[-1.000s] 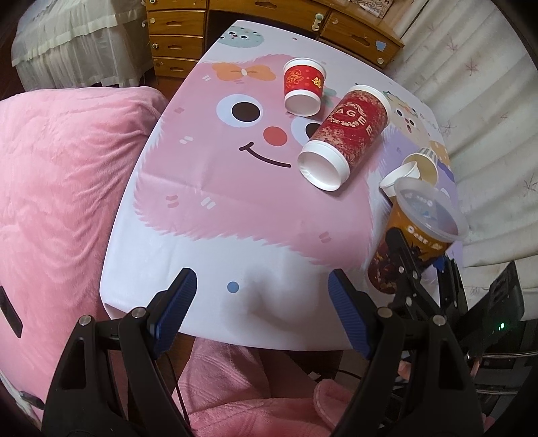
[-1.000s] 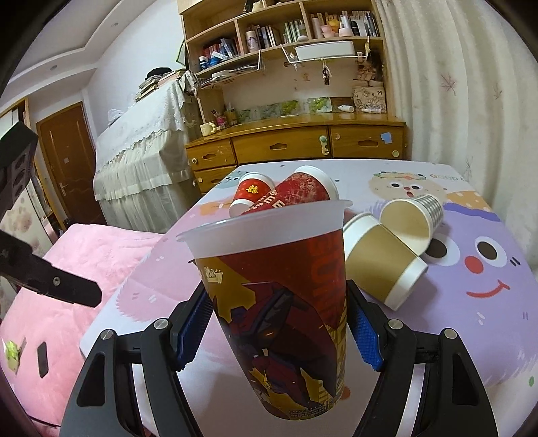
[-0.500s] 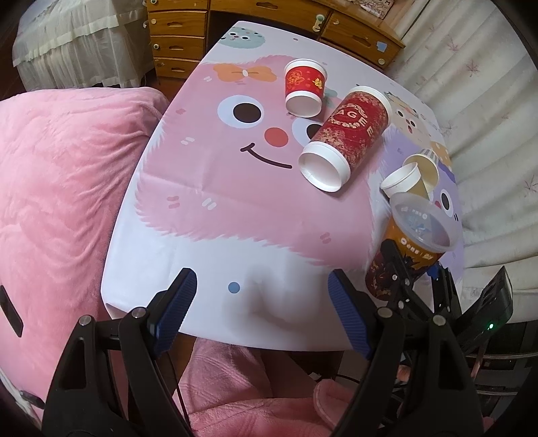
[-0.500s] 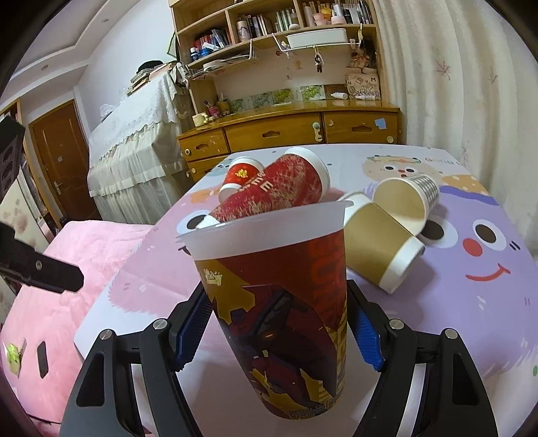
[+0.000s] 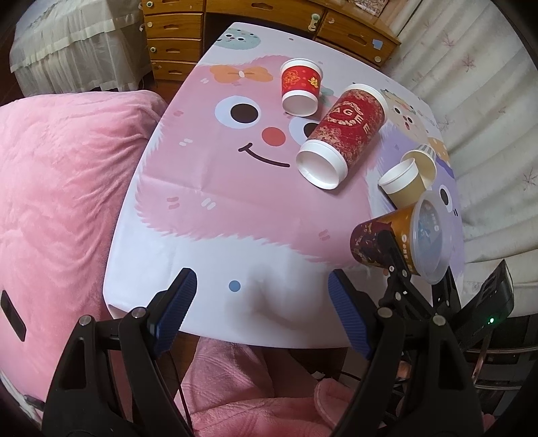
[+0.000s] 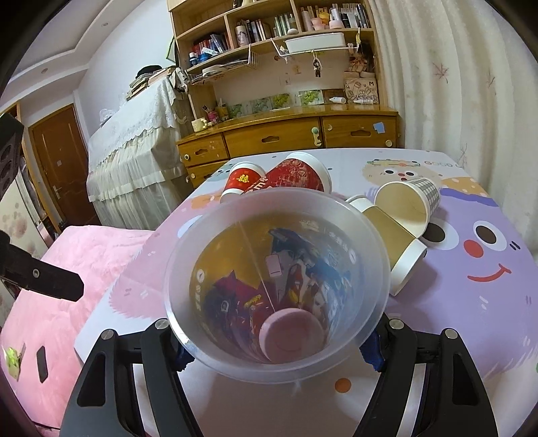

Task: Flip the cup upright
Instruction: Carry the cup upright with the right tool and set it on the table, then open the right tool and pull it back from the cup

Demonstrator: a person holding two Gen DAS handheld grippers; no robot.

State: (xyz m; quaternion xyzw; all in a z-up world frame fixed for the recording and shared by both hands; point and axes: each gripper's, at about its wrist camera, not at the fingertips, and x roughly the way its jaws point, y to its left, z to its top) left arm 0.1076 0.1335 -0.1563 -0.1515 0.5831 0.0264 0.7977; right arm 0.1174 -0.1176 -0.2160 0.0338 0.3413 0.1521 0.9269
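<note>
Left wrist view: we look down steeply on the table (image 5: 201, 215) from above its near edge, facing the far drawers (image 5: 175, 37); nearly the whole cloth is in frame.

Right wrist view: we sit low and very near, just above the table (image 6: 470, 322) at its near right part, facing level toward the far shelves (image 6: 269, 30); the plastic cup (image 6: 275, 295) fills the centre.

Shared: we see the plastic cup (image 5: 400, 242), the red cups (image 5: 346, 131) (image 6: 296, 176), the tan cups (image 5: 403, 183) (image 6: 396, 248) and the drawers (image 6: 285, 137) in both.
</note>
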